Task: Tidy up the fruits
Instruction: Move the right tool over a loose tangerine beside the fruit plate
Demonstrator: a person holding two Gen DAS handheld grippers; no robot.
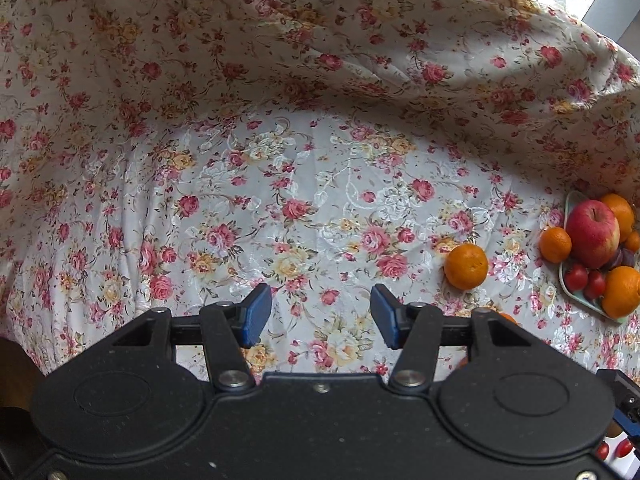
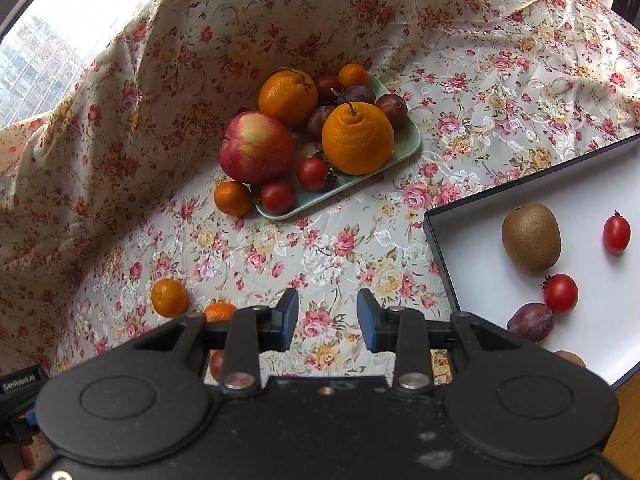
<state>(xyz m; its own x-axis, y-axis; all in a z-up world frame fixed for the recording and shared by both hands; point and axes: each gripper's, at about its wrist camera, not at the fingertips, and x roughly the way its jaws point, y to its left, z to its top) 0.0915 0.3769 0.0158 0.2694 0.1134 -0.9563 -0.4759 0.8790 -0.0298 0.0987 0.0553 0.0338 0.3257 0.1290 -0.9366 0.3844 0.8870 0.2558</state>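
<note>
A pale green plate (image 2: 412, 142) holds a red apple (image 2: 256, 148), two big oranges (image 2: 357, 138), plums (image 2: 392, 106) and cherry tomatoes (image 2: 313, 173). The same plate (image 1: 568, 286) and apple (image 1: 593, 232) sit at the right edge of the left wrist view. A small mandarin (image 2: 233, 198) rests against the plate's rim. Loose mandarins (image 2: 169, 297) (image 1: 466, 266) lie on the floral cloth. My left gripper (image 1: 321, 314) is open over bare cloth, left of the mandarin. My right gripper (image 2: 327, 320) is open above the cloth with nothing between its fingers.
A white tray with a dark rim (image 2: 444, 256) at the right holds a kiwi (image 2: 531, 237), two cherry tomatoes (image 2: 560, 293) and a plum (image 2: 530, 322). The floral cloth (image 1: 280, 60) rises like a wall behind. A window (image 2: 48, 40) shows at upper left.
</note>
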